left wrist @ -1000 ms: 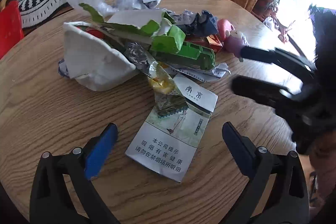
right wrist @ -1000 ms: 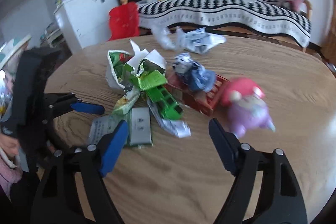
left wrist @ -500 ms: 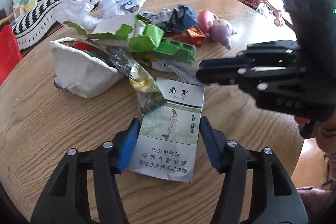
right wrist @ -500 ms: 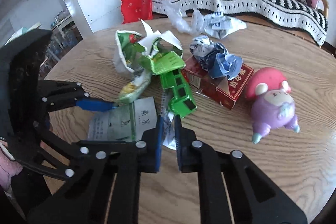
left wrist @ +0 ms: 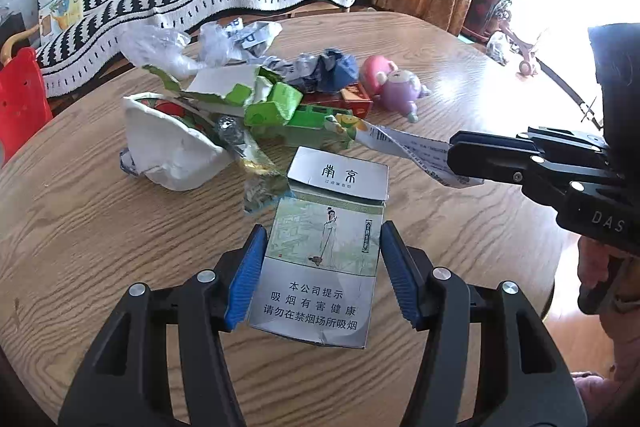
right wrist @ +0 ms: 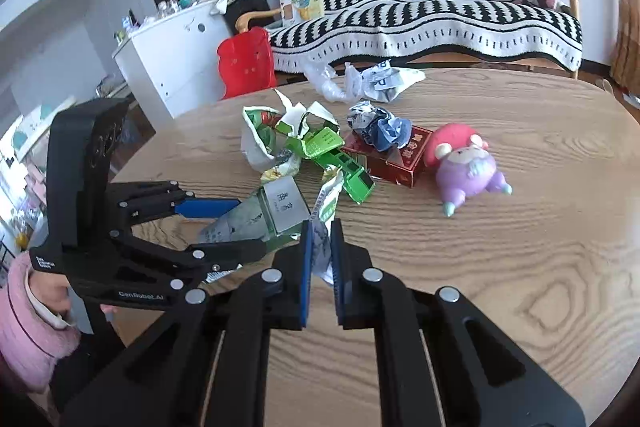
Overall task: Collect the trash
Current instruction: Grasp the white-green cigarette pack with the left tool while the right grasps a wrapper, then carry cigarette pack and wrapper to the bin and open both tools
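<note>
My left gripper [left wrist: 322,247] is shut on a flattened grey-green cigarette pack [left wrist: 324,251], lifted a little off the round wooden table [left wrist: 80,227]. The pack also shows in the right wrist view [right wrist: 260,215]. My right gripper [right wrist: 320,239] is shut on a white printed paper wrapper [right wrist: 324,219], seen stretched from the pile in the left wrist view [left wrist: 412,151]. The trash pile holds a torn green carton [left wrist: 296,115], a white bag [left wrist: 168,147], crumpled blue-white paper [left wrist: 324,67] and a red box [right wrist: 392,159].
A pink and purple pig toy [right wrist: 464,163] lies on the table right of the pile. Crumpled clear plastic and paper [right wrist: 360,79] lie at the table's far edge. A striped sofa [right wrist: 420,7], a red chair [right wrist: 244,59] and a white cabinet [right wrist: 168,59] stand beyond.
Both grippers closed: the left on the cigarette pack, the right on the paper wrapper. Both items have been lifted and pulled back from the pile.
</note>
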The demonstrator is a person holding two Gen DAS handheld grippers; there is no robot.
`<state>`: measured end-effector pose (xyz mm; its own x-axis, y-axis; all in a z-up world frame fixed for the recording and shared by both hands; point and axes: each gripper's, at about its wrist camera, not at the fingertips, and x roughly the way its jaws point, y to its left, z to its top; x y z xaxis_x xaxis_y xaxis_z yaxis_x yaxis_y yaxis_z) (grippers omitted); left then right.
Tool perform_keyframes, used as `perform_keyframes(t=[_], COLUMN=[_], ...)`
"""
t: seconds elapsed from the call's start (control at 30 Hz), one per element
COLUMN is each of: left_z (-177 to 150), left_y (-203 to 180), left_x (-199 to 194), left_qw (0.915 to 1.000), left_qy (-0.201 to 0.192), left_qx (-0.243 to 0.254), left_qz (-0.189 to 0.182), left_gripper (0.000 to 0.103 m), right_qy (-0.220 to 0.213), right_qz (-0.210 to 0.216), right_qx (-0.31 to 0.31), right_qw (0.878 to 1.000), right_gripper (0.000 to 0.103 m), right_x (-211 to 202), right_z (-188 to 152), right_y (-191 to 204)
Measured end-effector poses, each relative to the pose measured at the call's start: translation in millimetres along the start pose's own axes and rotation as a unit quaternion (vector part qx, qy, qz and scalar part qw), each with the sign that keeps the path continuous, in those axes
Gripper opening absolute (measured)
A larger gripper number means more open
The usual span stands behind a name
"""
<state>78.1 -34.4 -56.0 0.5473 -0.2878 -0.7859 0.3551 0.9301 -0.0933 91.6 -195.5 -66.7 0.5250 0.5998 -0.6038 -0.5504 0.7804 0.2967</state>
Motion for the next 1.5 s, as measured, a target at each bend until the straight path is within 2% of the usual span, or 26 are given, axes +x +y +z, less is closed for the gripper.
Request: perform_keyframes(t=[0.1,0.27,0.47,0.6,0.67,0.77,0.87,0.97,1.03,1.17,1.27,1.37,1.5], left_z=[-0.7,-0.1,2.4,14.7,17.8,17.3,11.5,-0.2,-14.1,-46.4,-62.6,-76.1,-78.6], left_y=[-5.6,-18.1,-46.9,-92.4,-118.8,-171.3,-229.1,-276.4,-303.2,-332.4,-337.3,-341.3,-342.2], left_x=[-5.3,-19.6,-30.1,-49.4,-55.0,-51.6,-38.4,-18.8,6.0,58.7,84.1,108.5,119.7], left_qw=[0.9999,0.9991,0.9982,0.9960,0.9941,0.9900,0.9825,0.9735,0.9673,0.9552,0.9486,0.9417,0.9388], left_qy=[-0.005,-0.027,-0.037,-0.051,-0.052,-0.033,0.001,0.038,0.077,0.150,0.181,0.212,0.228], left_qx=[-0.007,-0.013,0.014,0.035,0.042,0.072,0.126,0.153,0.154,0.163,0.163,0.188,0.188], left_qz=[-0.012,-0.030,-0.046,-0.064,-0.086,-0.117,-0.137,-0.166,-0.186,-0.196,-0.202,-0.182,-0.177], left_gripper=[0.057,0.057,0.057,0.057,0.057,0.057,0.057,0.057,0.057,0.057,0.057,0.057,0.057], right_qy=[-0.004,-0.025,-0.047,-0.080,-0.098,-0.117,-0.122,-0.105,-0.086,-0.041,-0.003,0.018,0.031], right_qz=[-0.001,-0.029,-0.075,-0.103,-0.122,-0.153,-0.184,-0.207,-0.205,-0.196,-0.192,-0.179,-0.173], right_qx=[0.002,-0.007,0.004,0.022,0.033,0.062,0.107,0.164,0.206,0.285,0.325,0.343,0.341], right_qw=[1.000,0.999,0.996,0.991,0.987,0.979,0.969,0.959,0.953,0.937,0.926,0.922,0.924], right_gripper=[0.010,0.010,0.010,0.010,0.010,0.010,0.010,0.010,0.010,0.010,0.010,0.010,0.010], right_x=[-10.0,-42.4,-93.4,-145.5,-174.3,-218.0,-256.6,-276.0,-279.3,-264.3,-242.7,-223.4,-209.0], right_z=[0.3,0.5,-8.4,-22.2,-33.7,-58.6,-96.1,-143.3,-174.3,-235.0,-274.6,-290.6,-295.0], right_y=[4.9,13.8,4.3,-3.4,-9.5,-27.0,-57.6,-94.2,-116.1,-157.0,-177.3,-182.3,-184.3])
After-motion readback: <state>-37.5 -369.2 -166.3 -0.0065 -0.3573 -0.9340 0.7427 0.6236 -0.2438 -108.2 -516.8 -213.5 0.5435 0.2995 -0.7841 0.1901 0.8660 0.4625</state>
